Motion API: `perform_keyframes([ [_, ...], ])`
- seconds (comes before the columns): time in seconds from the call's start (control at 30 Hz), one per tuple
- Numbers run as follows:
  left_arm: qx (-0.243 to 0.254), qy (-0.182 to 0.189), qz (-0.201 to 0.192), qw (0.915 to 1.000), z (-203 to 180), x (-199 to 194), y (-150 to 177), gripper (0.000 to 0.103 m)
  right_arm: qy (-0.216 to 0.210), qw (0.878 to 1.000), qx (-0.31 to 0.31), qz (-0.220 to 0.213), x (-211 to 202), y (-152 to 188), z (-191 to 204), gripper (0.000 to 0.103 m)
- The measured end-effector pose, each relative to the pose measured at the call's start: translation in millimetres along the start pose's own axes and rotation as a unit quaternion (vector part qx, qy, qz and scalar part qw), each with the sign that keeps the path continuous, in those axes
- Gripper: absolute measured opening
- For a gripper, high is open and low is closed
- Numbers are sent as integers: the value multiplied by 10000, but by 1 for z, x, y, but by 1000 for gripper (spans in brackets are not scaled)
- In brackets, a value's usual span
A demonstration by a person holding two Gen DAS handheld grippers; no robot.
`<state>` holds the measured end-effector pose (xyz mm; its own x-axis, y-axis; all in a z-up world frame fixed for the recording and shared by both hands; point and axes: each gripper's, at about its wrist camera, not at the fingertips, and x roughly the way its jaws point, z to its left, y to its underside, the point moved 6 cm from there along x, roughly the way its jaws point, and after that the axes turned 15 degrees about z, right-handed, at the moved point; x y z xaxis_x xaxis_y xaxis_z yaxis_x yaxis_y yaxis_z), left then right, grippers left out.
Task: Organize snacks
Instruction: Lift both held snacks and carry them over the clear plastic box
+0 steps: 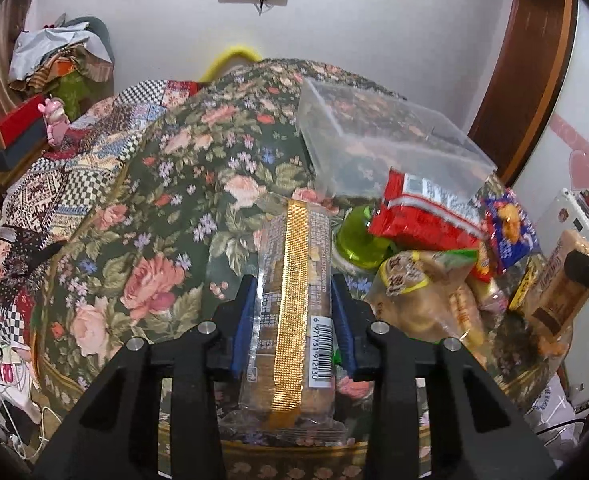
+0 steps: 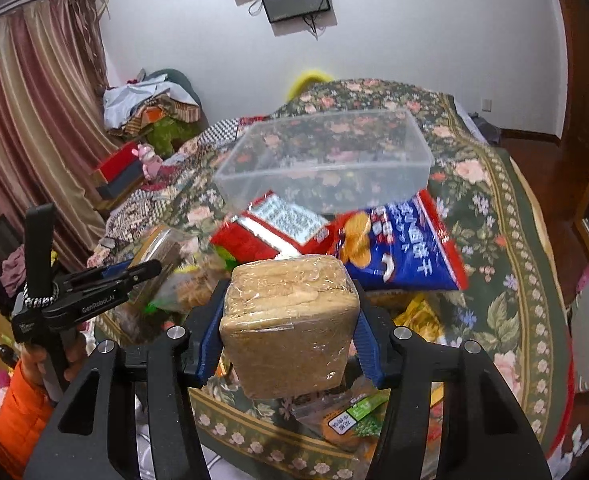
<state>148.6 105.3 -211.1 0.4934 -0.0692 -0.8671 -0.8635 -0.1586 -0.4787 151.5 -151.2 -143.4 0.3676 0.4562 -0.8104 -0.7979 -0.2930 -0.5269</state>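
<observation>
My left gripper point(image 1: 292, 292) is shut on a long clear biscuit pack with a gold strip point(image 1: 294, 304), held above the floral-covered table point(image 1: 154, 208). My right gripper point(image 2: 288, 312) is shut on a plastic-wrapped brown cake block point(image 2: 290, 320). A clear plastic box point(image 1: 378, 136) stands empty behind the snack pile and also shows in the right wrist view point(image 2: 326, 160). The pile holds a red packet point(image 1: 422, 216), a blue chip bag point(image 2: 398, 248) and a clear bag of pastries point(image 1: 426, 300). The left gripper point(image 2: 146, 270) also shows at the left of the right wrist view.
A green lid point(image 1: 358, 240) lies by the red packet. A green-labelled packet point(image 2: 346, 416) lies under my right gripper. A checked quilt point(image 1: 54, 184) and clothes pile point(image 1: 62, 56) lie to the left. A white device point(image 1: 578, 220) sits at the right.
</observation>
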Motion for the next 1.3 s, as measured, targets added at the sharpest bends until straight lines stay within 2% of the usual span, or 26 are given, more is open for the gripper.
perform_keyframes([
  [0.37,101,97,-624,9980,-18,-48,-42,36,-1,9985,17,-541,-24,-42,-6,52],
  [0.73,329,220,-905,9951,-52,-63,-95,36,174,9952,-121,-952,-34,-92,-12,52],
  [1.03,431,224,-843,9953,-72,-45,-138,36,342,9944,-210,-980,-22,-131,-21,52],
  [1.3,457,260,-604,9968,-82,-8,-172,36,437,9964,-192,-697,6,-155,-37,52],
])
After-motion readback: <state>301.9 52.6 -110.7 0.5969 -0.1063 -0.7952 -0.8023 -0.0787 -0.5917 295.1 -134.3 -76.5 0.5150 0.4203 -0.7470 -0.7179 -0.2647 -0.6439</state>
